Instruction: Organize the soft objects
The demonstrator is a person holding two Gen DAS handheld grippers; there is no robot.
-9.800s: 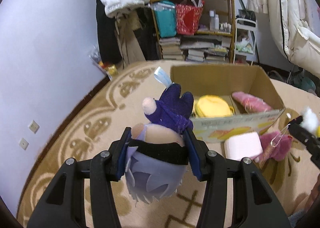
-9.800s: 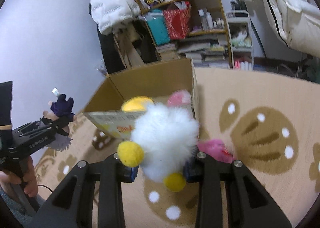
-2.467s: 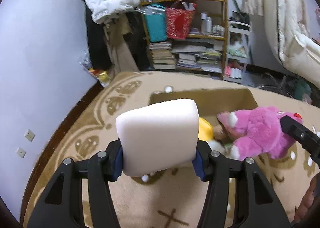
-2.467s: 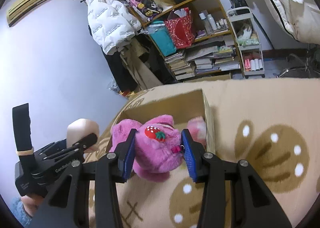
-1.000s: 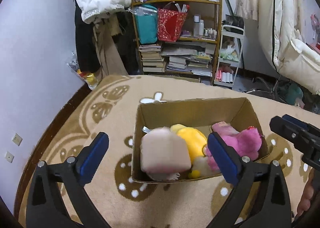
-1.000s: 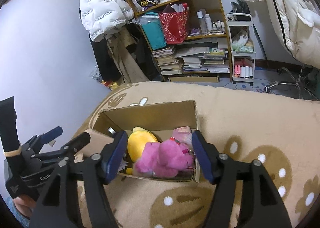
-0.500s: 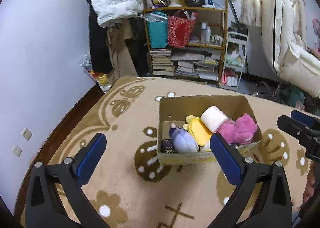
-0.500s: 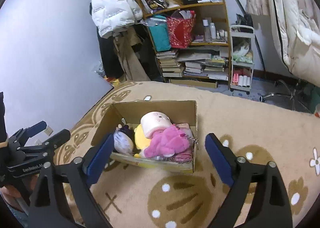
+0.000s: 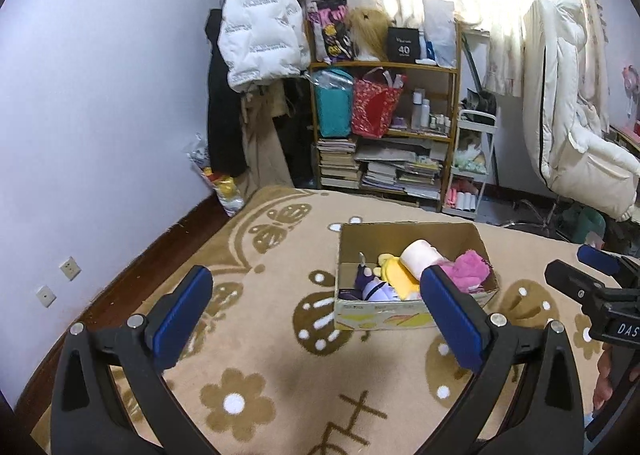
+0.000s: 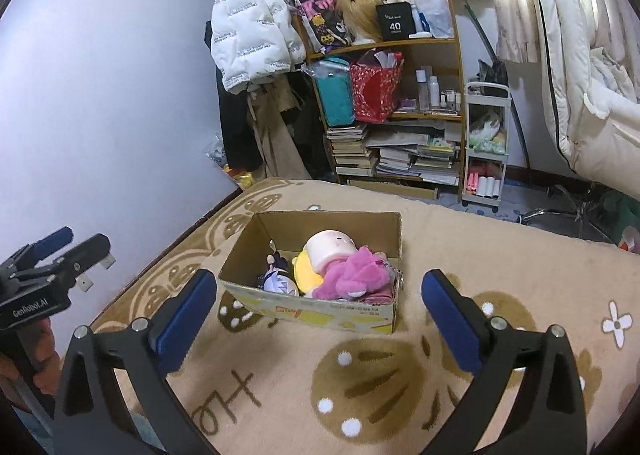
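I have both sets of tongs spread wide and holding nothing: the left tongs [image 9: 316, 309] and the right tongs [image 10: 318, 311] hang above the rug [image 10: 500, 255], well apart from the cardboard box [image 10: 316, 309] that sits on it toward the rug's far edge, in front of the bookshelf [image 10: 400, 111]. All the soft things I can see are inside that box: the purple-haired doll [image 10: 278, 281] against the near-left corner, the yellow plush [image 10: 304, 269] beside it, the pale foam roll [image 10: 330, 247] lying on top at the middle, and the pink plush [image 10: 352, 275] heaped toward the right wall. I judge all of these light and yielding, so they would squash between the pads rather than slip; I would take any of them across the fattest part of the body, not by a limb or hair. The foam roll looks loosely perched and could tumble if nudged. The box itself seems thin-walled and light, likely to slide on the rug if bumped.
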